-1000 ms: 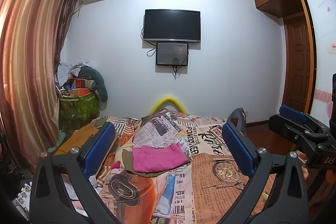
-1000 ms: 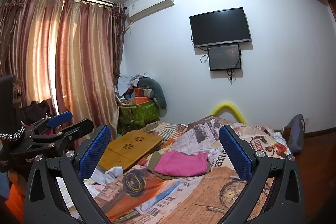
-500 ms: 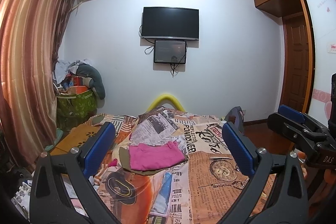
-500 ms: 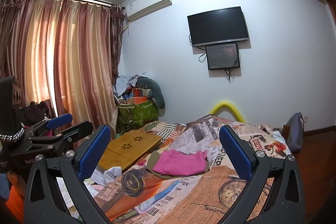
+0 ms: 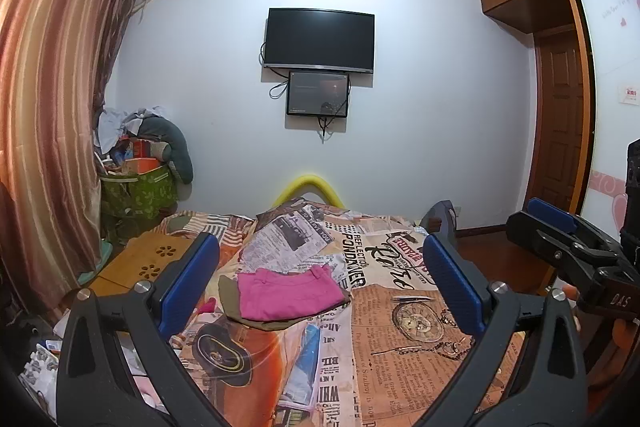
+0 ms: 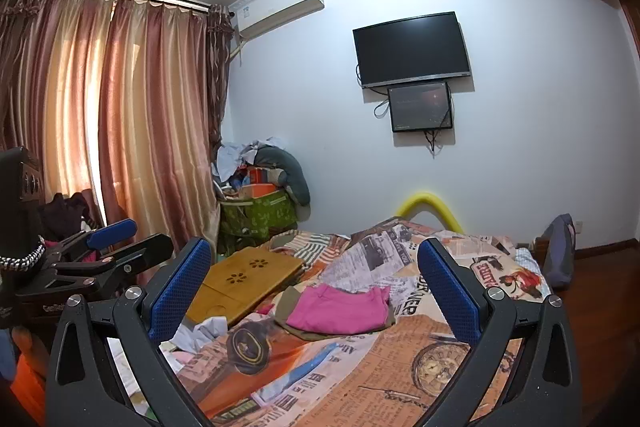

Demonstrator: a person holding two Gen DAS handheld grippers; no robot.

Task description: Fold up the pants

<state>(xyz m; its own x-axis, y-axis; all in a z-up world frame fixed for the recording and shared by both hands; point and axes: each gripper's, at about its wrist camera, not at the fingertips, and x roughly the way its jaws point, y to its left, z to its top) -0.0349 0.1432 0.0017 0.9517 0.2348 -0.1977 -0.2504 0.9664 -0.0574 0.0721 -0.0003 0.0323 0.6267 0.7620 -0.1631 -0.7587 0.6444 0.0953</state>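
Hovering above the near end of the bed [image 5: 400, 355], I hold both sets of fingers spread wide and empty: the left gripper [image 5: 320, 283] frames the pink pants [image 5: 288, 291] between its blue pads, and the right gripper [image 6: 316, 287] does the same from its own angle, with the pants [image 6: 340, 309] lying well ahead of it. The pink pants look already folded into a neat, flat rectangle, resting on top of an olive-green garment [image 5: 276, 323] whose edge peeks out beneath them; that one also seems folded, though I can't tell what it is. Both sit near the middle of the newspaper-print bedspread [image 6: 400, 359], just beside a wooden lap desk [image 6: 244, 283] on the curtain side. I touch nothing, and no unfolded pants show in either view, so I judge this to be a pause between garments, or the very end of the task. If another pair remains, the next move calls for finding it, perhaps in the heap of cloth [image 6: 200, 335] at the bed's left edge, bringing both grippers down low, pinching the waistband at two points and spreading it flat on the open orange patch of bedspread in front of me before making any fold.
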